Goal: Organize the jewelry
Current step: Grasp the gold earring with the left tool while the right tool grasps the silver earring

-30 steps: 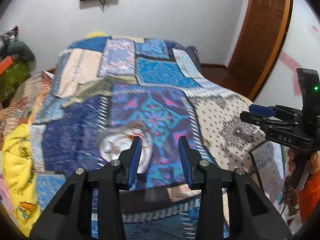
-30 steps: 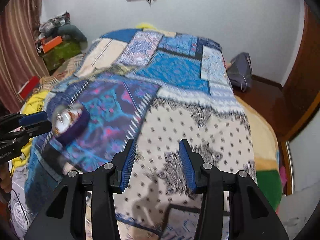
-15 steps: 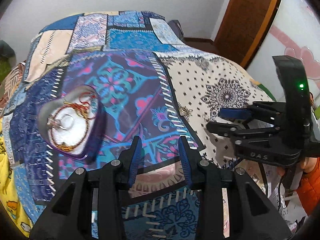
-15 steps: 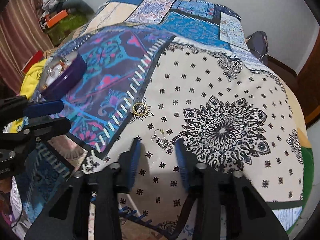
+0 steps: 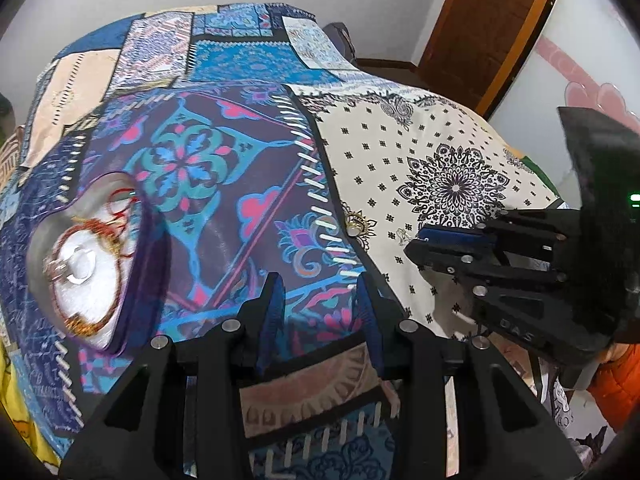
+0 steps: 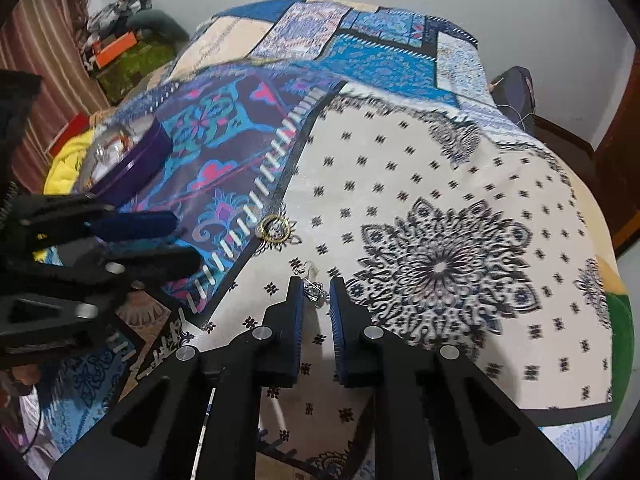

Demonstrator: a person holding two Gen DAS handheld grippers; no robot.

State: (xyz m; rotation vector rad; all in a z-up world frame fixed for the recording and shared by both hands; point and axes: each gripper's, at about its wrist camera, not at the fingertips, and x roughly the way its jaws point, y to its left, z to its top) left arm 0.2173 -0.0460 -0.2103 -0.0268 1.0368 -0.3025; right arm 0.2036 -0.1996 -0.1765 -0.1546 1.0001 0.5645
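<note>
A purple heart-shaped jewelry box [image 5: 100,264] lies open on the patchwork bedspread, with red and gold bangles and a ring on its white lining; it also shows in the right wrist view [image 6: 124,160]. A gold ring [image 6: 274,227] lies on the cream patch and shows in the left wrist view [image 5: 356,222]. A small silver earring [image 6: 311,286] lies just past it. My right gripper [image 6: 314,292] is low over the bed, its narrowed jaws on either side of the earring, not closed on it. My left gripper [image 5: 320,300] is open and empty above the bed's near edge.
The bedspread [image 5: 440,152] covers the whole bed. A wooden door [image 5: 480,24] stands at the far right. Clutter and an orange box [image 6: 116,48] lie on the floor at the far left, beside a striped curtain [image 6: 36,80].
Both grippers have tilted down and moved in over the bed. The right gripper has dropped to the earring and its jaws have narrowed around it.
</note>
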